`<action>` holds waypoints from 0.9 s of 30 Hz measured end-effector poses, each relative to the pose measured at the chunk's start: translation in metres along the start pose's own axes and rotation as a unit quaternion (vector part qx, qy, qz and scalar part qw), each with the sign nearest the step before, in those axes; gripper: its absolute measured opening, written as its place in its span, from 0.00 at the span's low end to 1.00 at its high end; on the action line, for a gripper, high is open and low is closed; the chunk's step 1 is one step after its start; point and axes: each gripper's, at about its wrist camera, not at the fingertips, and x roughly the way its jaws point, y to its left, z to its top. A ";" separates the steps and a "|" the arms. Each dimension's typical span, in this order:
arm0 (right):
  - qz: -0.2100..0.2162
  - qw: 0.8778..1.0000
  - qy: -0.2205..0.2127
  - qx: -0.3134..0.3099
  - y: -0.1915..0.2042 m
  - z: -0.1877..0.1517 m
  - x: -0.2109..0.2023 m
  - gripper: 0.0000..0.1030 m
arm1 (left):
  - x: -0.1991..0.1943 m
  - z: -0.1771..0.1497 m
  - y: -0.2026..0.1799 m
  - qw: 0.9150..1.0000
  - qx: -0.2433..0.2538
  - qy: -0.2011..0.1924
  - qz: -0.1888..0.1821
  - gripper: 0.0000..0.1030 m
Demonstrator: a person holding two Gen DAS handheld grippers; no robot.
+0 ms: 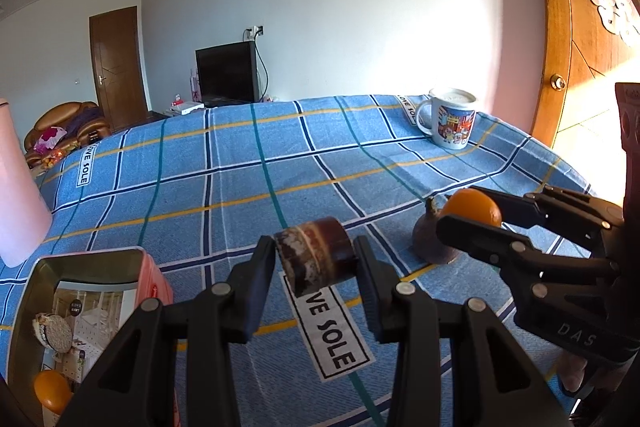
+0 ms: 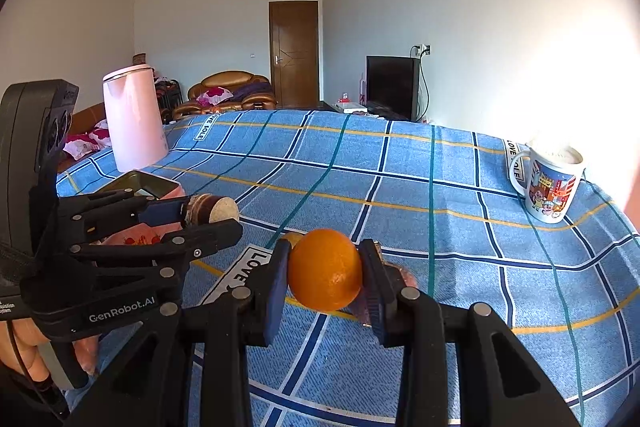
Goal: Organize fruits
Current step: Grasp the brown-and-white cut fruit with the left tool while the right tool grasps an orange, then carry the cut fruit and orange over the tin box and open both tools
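Note:
My left gripper (image 1: 314,251) is shut on a brown sugarcane piece (image 1: 316,267), pads on its two ends, and holds it just above the blue checked cloth. The right wrist view shows that gripper (image 2: 212,217) and the sugarcane piece (image 2: 214,211) beside an open tin (image 2: 160,183). My right gripper (image 2: 326,255) is shut on an orange (image 2: 325,275), also lifted. From the left wrist view, the right gripper (image 1: 464,209) holds the orange (image 1: 476,211) over a purple-brown fruit (image 1: 434,243) lying on the cloth. The tin (image 1: 88,259) holds another orange (image 1: 52,391) and a cut cane slice (image 1: 52,331).
A pink kettle (image 2: 134,115) stands at the table's far left behind the tin. A printed mug (image 2: 550,183) sits at the far right edge. A small orange thing (image 2: 292,238) peeks out behind my right gripper's left finger. A wooden door (image 1: 580,47) is close on the right.

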 end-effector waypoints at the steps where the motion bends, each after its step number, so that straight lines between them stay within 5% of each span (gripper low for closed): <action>1: 0.000 1.000 -0.003 0.000 0.000 0.000 -0.001 0.35 | -0.001 0.000 -0.001 1.000 0.002 -0.003 0.001 0.41; 27: -0.004 0.998 -0.068 -0.013 0.005 -0.003 -0.025 0.35 | -0.037 -0.004 0.000 0.996 0.002 -0.091 0.022 0.41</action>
